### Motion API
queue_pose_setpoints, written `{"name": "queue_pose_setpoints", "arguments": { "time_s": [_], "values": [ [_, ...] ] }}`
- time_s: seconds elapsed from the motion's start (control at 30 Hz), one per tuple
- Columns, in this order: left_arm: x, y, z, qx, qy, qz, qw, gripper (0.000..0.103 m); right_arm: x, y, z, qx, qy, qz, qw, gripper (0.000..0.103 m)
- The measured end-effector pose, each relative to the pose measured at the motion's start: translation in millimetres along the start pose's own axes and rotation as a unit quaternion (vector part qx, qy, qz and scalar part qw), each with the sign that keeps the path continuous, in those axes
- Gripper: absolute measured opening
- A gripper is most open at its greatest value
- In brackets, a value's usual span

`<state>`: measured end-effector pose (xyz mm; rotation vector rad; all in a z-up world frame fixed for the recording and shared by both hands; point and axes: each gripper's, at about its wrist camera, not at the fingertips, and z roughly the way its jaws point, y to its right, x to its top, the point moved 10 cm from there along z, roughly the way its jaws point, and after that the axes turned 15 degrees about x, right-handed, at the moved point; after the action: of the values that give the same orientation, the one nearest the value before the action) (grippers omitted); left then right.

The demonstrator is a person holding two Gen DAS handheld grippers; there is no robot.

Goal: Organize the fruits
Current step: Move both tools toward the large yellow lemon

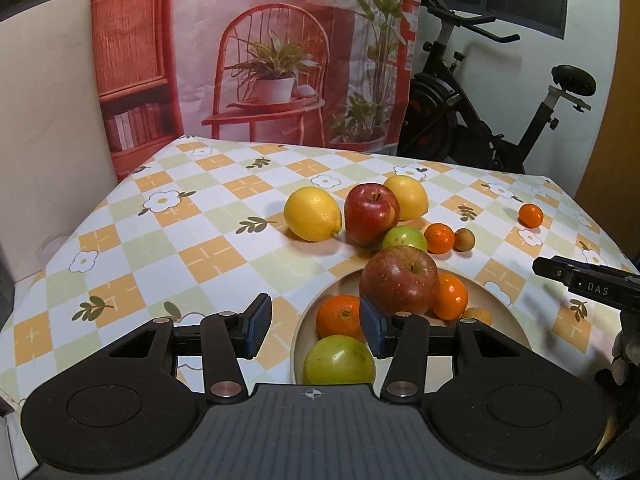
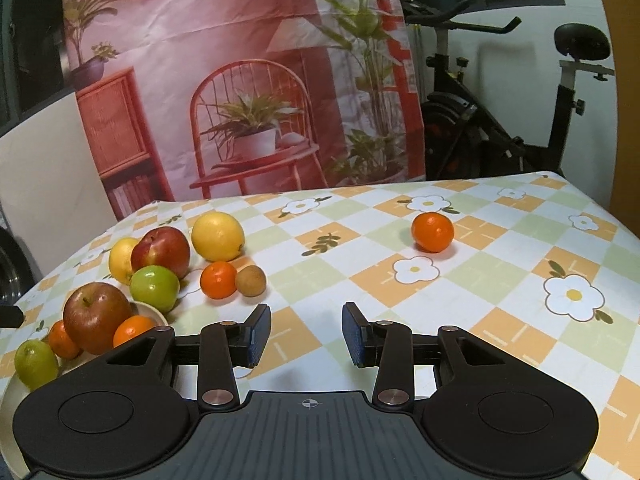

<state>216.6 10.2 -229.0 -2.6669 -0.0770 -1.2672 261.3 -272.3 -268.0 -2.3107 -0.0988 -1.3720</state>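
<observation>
A cream plate point(image 1: 500, 316) holds a dark red apple point(image 1: 398, 280), two oranges point(image 1: 340, 316), a green fruit point(image 1: 340, 360) and a small brown fruit. My left gripper point(image 1: 314, 326) is open and empty, low over the plate's near left rim. On the cloth beyond lie two lemons point(image 1: 312, 214), a red apple point(image 1: 372, 212), a green apple point(image 1: 404, 238), a small orange point(image 1: 439, 238) and a brown longan point(image 1: 464, 239). A lone orange point(image 2: 433, 232) lies far right. My right gripper point(image 2: 306, 334) is open and empty, above the cloth right of the plate point(image 2: 154, 312).
The table is covered with a checked flower-print cloth point(image 2: 500, 280). A printed backdrop point(image 1: 260, 60) hangs behind the far edge. An exercise bike point(image 1: 500, 112) stands beyond the table's far right corner. The right gripper's body shows in the left wrist view point(image 1: 588, 286).
</observation>
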Motion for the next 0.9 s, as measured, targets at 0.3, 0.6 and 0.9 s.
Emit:
{"name": "queue_pose_setpoints", "arguments": {
  "time_s": [0.3,0.6,0.9],
  "values": [
    [-2,-2,0,0.002,-0.005,-0.004,1.0,0.051,-2,-4,2,0.006,-0.008,0.005,1.0,0.037],
    [2,-8,3,0.008,-0.005,-0.018,0.9998,0.051,-3,-3,2,0.007,-0.007,0.006,1.0,0.037],
    [36,-17,9,-0.009,0.007,-0.039,0.9992,0.051,3,0,3,0.001,-0.011,0.006,1.0,0.037]
  ]
}}
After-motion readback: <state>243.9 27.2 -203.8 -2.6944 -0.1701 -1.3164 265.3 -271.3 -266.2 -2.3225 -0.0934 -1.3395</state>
